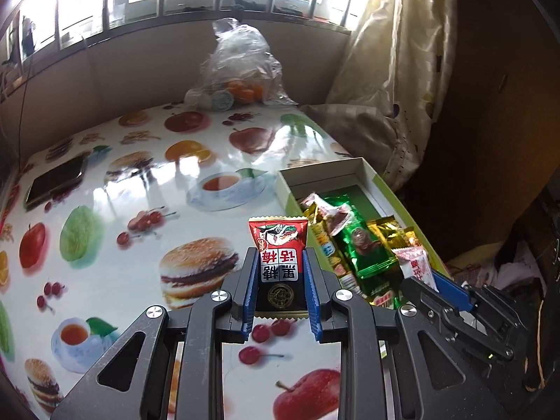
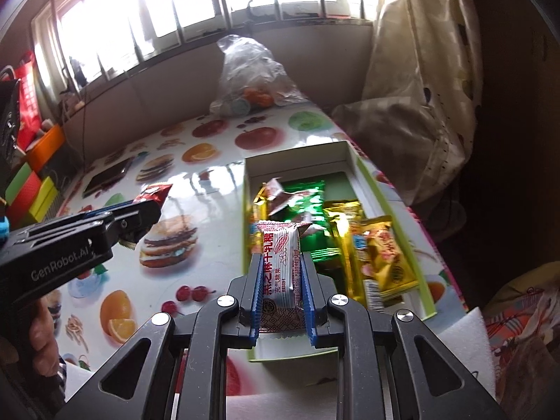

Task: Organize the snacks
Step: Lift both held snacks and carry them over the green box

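Snacks [image 1: 280, 266] clamped in both grippers [image 1: 279, 262].

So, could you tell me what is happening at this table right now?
A person is sorting snacks with a handheld gripper in each hand. The left gripper is clamped on a red and black snack packet above the table. The right gripper holds a white and red candy packet over the near end of the open box, which already contains several wrapped snacks.
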